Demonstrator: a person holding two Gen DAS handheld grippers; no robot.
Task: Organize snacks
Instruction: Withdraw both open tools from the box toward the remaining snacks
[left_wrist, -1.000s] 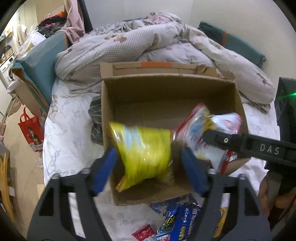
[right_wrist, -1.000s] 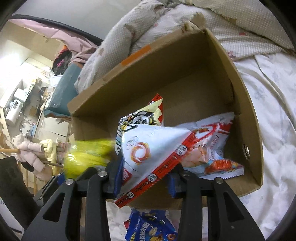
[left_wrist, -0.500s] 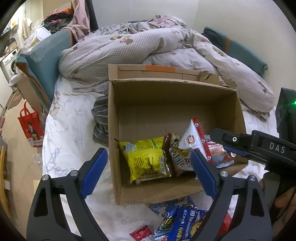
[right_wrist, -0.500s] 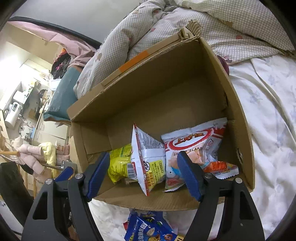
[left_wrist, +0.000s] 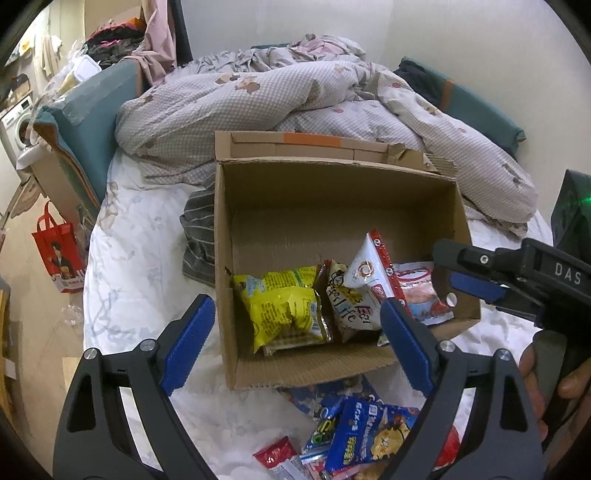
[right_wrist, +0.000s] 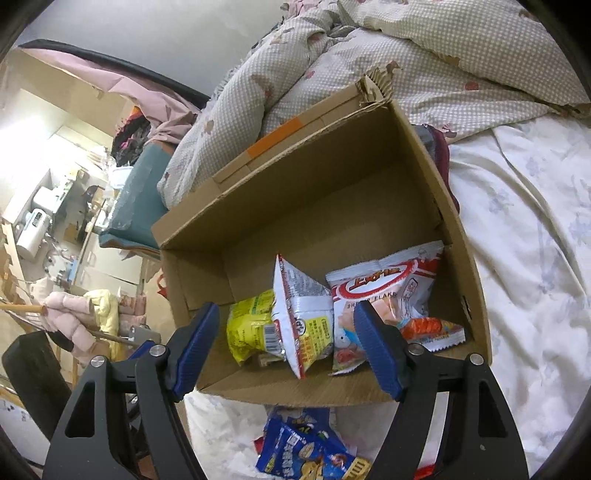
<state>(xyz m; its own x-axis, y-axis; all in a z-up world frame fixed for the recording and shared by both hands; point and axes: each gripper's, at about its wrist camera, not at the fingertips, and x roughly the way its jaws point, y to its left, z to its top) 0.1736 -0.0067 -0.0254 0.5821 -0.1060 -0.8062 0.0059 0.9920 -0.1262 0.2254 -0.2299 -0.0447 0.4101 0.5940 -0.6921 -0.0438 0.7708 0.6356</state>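
Note:
An open cardboard box (left_wrist: 332, 206) stands on the bed. A yellow snack bag (left_wrist: 284, 306), a white and red bag (left_wrist: 365, 280) and a shrimp flakes bag (left_wrist: 421, 291) lie along its near side. They also show in the right wrist view: the yellow bag (right_wrist: 249, 328), the white and red bag (right_wrist: 303, 314) and the shrimp flakes bag (right_wrist: 388, 288) in the box (right_wrist: 332, 192). My left gripper (left_wrist: 297, 339) is open and empty above the box's near edge. My right gripper (right_wrist: 286, 345) is open and empty over the box front; it shows at the right of the left wrist view (left_wrist: 476, 280).
Several loose snack packs lie on the sheet in front of the box, among them a blue bag (left_wrist: 365, 435) and a small red pack (left_wrist: 275, 452). A rumpled duvet (left_wrist: 295, 99) lies behind the box. A red bag (left_wrist: 59, 254) stands on the floor at left.
My left gripper let go of the yellow bag and my right gripper let go of the white and red bag; both now lie in the box. Both grippers opened and drew back.

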